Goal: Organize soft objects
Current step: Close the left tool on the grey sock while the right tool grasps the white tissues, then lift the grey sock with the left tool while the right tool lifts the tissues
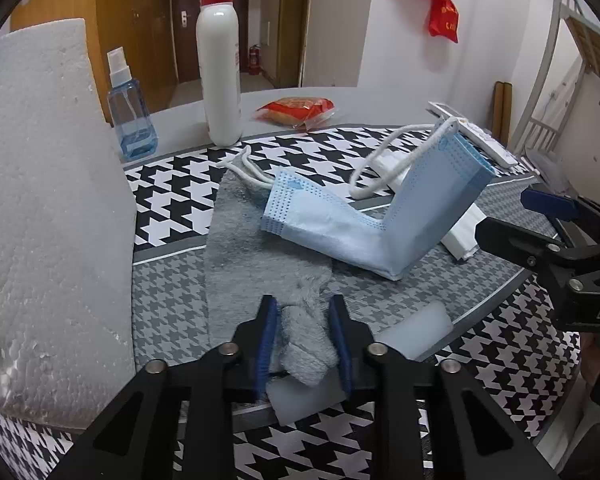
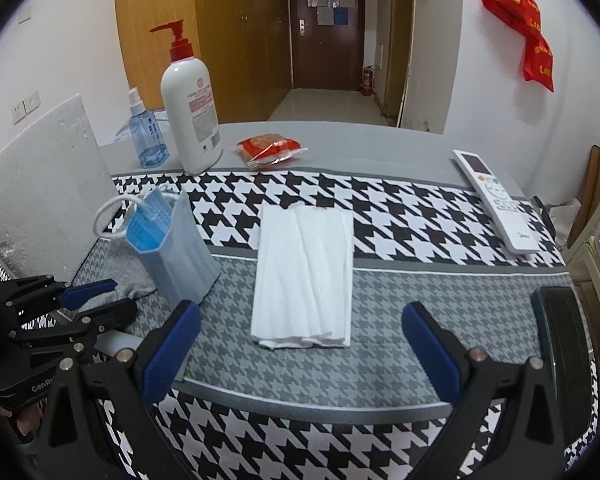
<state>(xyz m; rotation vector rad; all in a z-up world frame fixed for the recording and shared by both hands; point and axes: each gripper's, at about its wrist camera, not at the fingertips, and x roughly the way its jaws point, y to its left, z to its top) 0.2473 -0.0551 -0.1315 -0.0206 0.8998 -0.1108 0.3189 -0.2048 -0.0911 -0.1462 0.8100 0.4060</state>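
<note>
A: Fleece bunched between the jaws of the left gripper (image 1: 303, 334), which pinched the near end of the grey sock (image 1: 252, 240); best to lift slowly, since the blue face mask (image 1: 364, 216) rested half on it and would likely slide.

B: And the right gripper (image 2: 300, 344)?

A: Spread wide and holding nothing, it hovered over the folded white tissue (image 2: 304, 272) on the houndstooth mat (image 2: 440, 312). The mask was pleated and creased into an L, with cord loops; the tissue lay flat and ridged.

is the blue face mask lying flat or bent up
Bent up: one half of the face mask lies on the grey towel, the other half rises at an angle.
</note>
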